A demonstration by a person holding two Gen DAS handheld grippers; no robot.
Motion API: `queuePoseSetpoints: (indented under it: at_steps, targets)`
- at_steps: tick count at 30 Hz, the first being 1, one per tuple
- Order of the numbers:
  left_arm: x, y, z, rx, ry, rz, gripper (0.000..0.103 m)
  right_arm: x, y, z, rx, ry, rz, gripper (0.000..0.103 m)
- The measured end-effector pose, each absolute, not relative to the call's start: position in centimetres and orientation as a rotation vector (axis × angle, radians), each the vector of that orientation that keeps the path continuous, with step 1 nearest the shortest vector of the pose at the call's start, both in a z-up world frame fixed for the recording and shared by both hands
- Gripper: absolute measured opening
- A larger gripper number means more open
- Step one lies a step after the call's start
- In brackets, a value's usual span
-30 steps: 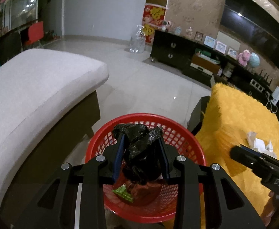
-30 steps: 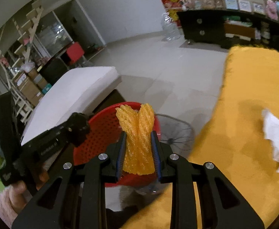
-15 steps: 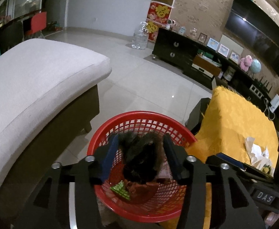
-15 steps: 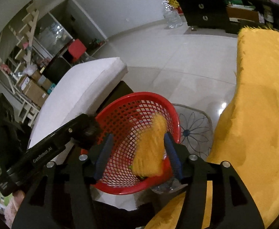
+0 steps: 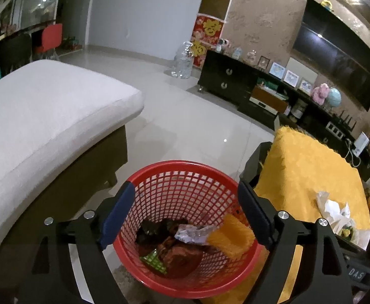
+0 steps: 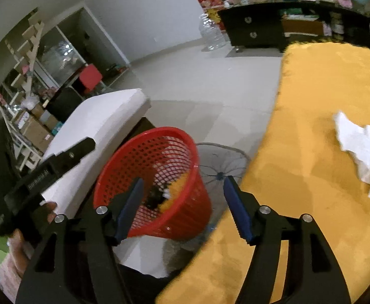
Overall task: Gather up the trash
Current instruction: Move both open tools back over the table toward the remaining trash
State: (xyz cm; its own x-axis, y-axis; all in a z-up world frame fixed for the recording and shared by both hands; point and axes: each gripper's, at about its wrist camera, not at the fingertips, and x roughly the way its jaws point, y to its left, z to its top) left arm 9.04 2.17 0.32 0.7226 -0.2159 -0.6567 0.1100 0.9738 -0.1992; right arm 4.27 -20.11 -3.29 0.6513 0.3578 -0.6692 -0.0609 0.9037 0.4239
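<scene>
A red mesh basket (image 5: pixel 185 174) (image 6: pixel 134 157) stands on the floor between a white ottoman and a yellow-covered table. Inside lie a black crumpled bag (image 5: pixel 157 228), a yellow netted piece (image 5: pixel 229 238), a silvery wrapper (image 5: pixel 192 234), reddish-brown trash and a green scrap (image 5: pixel 153 262). My left gripper (image 5: pixel 185 217) hovers over the basket, its jaws opening, nothing between them. My right gripper (image 6: pixel 183 207) hangs beside the basket's right rim, jaws opening and empty. White crumpled tissue (image 5: pixel 333 209) (image 6: pixel 362 152) lies on the yellow cover.
The white cushioned ottoman (image 5: pixel 40 116) is close on the left. The yellow fuzzy cover (image 6: pixel 311 177) fills the right. A round fan grille (image 6: pixel 223 162) lies on the floor behind the basket. A dark TV cabinet (image 5: pixel 235 86) lines the far wall. A hand (image 6: pixel 20 243) grips the left tool.
Both grippers opened. The black bag fell out of the left gripper and the yellow netted piece out of the right; both now lie in the basket. The right gripper shifted sideways.
</scene>
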Motion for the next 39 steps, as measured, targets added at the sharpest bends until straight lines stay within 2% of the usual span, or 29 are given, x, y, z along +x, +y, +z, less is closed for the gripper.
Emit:
queuePoseSetpoints:
  at_steps: [9, 21, 39]
  targets:
    - [8.4, 0.0, 0.7, -0.115, 0.713, -0.230, 0.080, -1.1, -24.5, -3.3, 0.297, 0.790, 0.104, 0.069]
    - [6.2, -6.7, 0.0, 0.016, 0.693, -0.360, 0.080, -10.2, -33.6, -3.4, 0.121, 0.728, -0.169, 0.075]
    - [2.6, -17.4, -2.0, 0.138, 0.780, -0.684, 0.080, -11.1, -37.8, -5.8, 0.253, 0.727, -0.246, 0.076]
